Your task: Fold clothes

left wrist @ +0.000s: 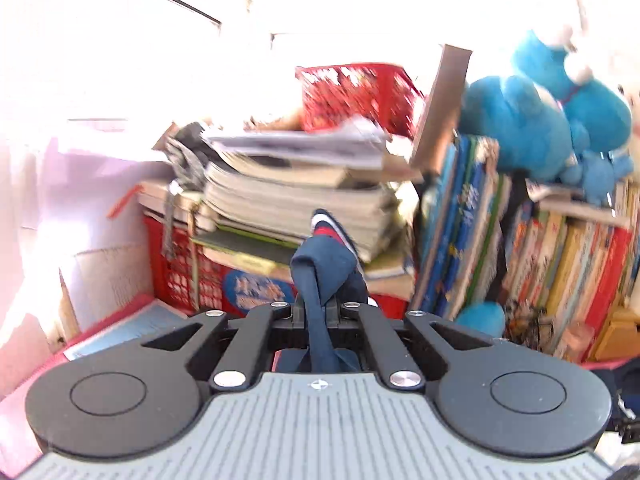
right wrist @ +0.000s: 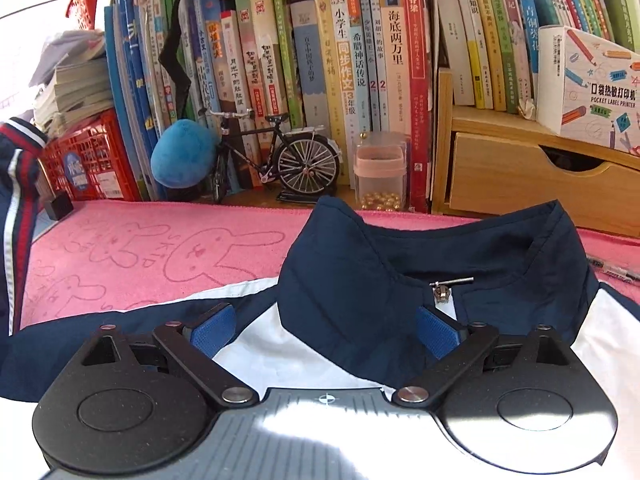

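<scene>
Your left hand-held gripper (left wrist: 316, 312) clamps the navy jacket (right wrist: 360, 280); your right hand-held gripper (right wrist: 324, 332) gapes above its collar (right wrist: 400, 248) at 12 o'clock.

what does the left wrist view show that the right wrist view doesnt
Only the left wrist view: the left gripper shut on a navy sleeve lifted in the air, and the blue plush toys on top of the books.

Only the right wrist view: the open right gripper over the jacket's collar and zipper pull, the model bicycle, the jar of gold beads and the wooden drawer.

Both: the red basket and the pink towel.
</scene>
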Available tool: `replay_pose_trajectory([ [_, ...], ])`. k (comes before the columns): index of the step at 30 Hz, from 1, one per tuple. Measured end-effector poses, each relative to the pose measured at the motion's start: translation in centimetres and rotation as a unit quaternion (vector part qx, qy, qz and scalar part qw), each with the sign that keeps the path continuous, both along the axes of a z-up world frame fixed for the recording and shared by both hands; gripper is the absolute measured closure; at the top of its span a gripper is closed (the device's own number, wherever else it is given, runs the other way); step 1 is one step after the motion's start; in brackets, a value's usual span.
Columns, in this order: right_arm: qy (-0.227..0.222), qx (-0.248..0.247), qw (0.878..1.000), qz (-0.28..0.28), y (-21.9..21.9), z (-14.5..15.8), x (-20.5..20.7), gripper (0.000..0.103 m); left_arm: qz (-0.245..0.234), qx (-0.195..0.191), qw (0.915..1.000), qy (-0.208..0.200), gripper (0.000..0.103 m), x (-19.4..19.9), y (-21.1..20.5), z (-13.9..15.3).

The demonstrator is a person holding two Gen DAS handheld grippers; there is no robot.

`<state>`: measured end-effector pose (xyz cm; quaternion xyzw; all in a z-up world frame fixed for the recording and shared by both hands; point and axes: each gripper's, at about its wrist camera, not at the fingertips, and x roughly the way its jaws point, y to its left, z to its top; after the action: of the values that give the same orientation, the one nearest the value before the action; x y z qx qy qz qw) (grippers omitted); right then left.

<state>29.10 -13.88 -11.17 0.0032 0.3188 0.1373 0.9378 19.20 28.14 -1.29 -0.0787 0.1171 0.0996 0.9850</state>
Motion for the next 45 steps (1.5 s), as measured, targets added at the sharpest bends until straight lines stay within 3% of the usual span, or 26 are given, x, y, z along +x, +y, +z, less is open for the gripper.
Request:
replay_pose_trajectory([
  [2, -0.012, 0.003, 1.0, -0.003, -0.3, 0.8, 0.1, 0.005, 0.043, -0.006, 0.9988, -0.022, 0.099, -1.8, 2.7, 0.9],
  [6, -0.018, 0.01, 1.0, 0.008, 0.1, 2.2, 0.5, 0.005, 0.075, -0.016, 0.9957, 0.053, 0.099, -1.7, 4.7, -2.8],
  [11, 0.028, -0.022, 0.999, 0.019, 1.9, 0.9, 1.1, 0.004, 0.113, -0.028, 0.9825, 0.146, 0.097, -1.7, 7.2, -7.4],
  [12, 0.04, -0.027, 0.999, 0.02, 2.2, 0.4, 1.2, 0.002, 0.12, -0.031, 0.9786, 0.164, 0.093, -1.7, 7.7, -8.4],
  [14, 0.056, -0.034, 0.998, 0.02, 2.9, -0.4, 1.2, 0.001, 0.118, -0.059, 0.9744, 0.182, 0.073, -0.7, 7.7, -9.8],
  [15, 0.06, -0.037, 0.997, 0.02, 3.2, -0.8, 1.1, 0.0, 0.119, -0.067, 0.9739, 0.181, 0.07, 0.0, 7.6, -10.0],
  [17, 0.052, -0.056, 0.997, 0.02, 3.8, -1.0, 0.8, 0.0, 0.127, -0.062, 0.9741, 0.177, 0.076, 1.3, 7.4, -10.1],
  [18, 0.049, -0.06, 0.997, 0.02, 4.0, -1.0, 0.7, 0.0, 0.127, -0.052, 0.9763, 0.168, 0.096, 1.8, 7.1, -9.6],
  [19, 0.046, -0.064, 0.997, 0.019, 4.2, -0.9, 0.6, 0.0, 0.127, -0.043, 0.9783, 0.158, 0.099, 2.2, 6.9, -9.0],
  [23, 0.027, -0.066, 0.997, 0.008, 4.2, 0.0, 0.5, 0.0, 0.123, -0.022, 0.9919, 0.021, 0.1, 0.2, 6.6, -2.8],
  [26, 0.009, -0.067, 0.998, 0.002, 3.9, 1.4, 0.4, 0.0, 0.117, -0.004, 0.9903, -0.075, 0.1, -1.7, 6.8, 1.4],
  [28, -0.003, -0.068, 0.998, -0.002, 3.7, 2.3, 0.4, 0.0, 0.127, 0.027, 0.9865, -0.099, 0.1, -2.2, 6.7, 2.1],
  [30, -0.006, -0.069, 0.998, -0.007, 3.5, 2.8, 0.6, 0.0, 0.136, 0.048, 0.9869, -0.073, 0.099, -1.7, 7.1, 1.3],
  [32, 0.011, -0.069, 0.997, -0.011, 3.5, 2.6, 1.2, 0.0, 0.153, 0.054, 0.9867, -0.009, 0.099, -0.3, 7.8, -1.0],
  [37, 0.085, -0.058, 0.995, -0.006, 4.5, -0.1, 3.4, 0.001, 0.187, 0.016, 0.9761, 0.11, 0.099, 1.4, 9.7, -7.5],
  [38, 0.085, -0.062, 0.994, -0.012, 4.9, -0.7, 3.7, 0.005, 0.191, 0.015, 0.9737, 0.124, 0.099, 1.5, 9.8, -8.4],
  [39, 0.082, -0.066, 0.994, -0.018, 5.4, -1.0, 3.8, 0.023, 0.195, 0.014, 0.971, 0.138, 0.099, 1.6, 9.9, -9.3],
  [40, 0.065, -0.075, 0.995, -0.026, 5.8, -0.8, 3.8, 0.048, 0.199, 0.013, 0.9681, 0.152, 0.099, 1.6, 10.1, -10.2],
  [42, 0.034, -0.088, 0.995, -0.043, 6.5, -0.4, 3.9, 0.081, 0.205, -0.006, 0.9701, 0.13, 0.099, 1.7, 10.7, -9.6],
  [43, 0.025, -0.083, 0.995, -0.054, 6.4, 0.2, 4.4, 0.092, 0.209, -0.023, 0.9714, 0.11, 0.099, 1.6, 11.1, -8.9],
  [44, 0.016, -0.077, 0.995, -0.065, 6.3, 0.7, 4.9, 0.092, 0.212, -0.041, 0.9721, 0.091, 0.099, 1.5, 11.6, -8.3],
  [45, 0.008, -0.071, 0.994, -0.077, 6.3, 1.3, 5.3, 0.092, 0.215, -0.032, 0.9724, 0.085, 0.099, 1.9, 11.5, -7.8],
])
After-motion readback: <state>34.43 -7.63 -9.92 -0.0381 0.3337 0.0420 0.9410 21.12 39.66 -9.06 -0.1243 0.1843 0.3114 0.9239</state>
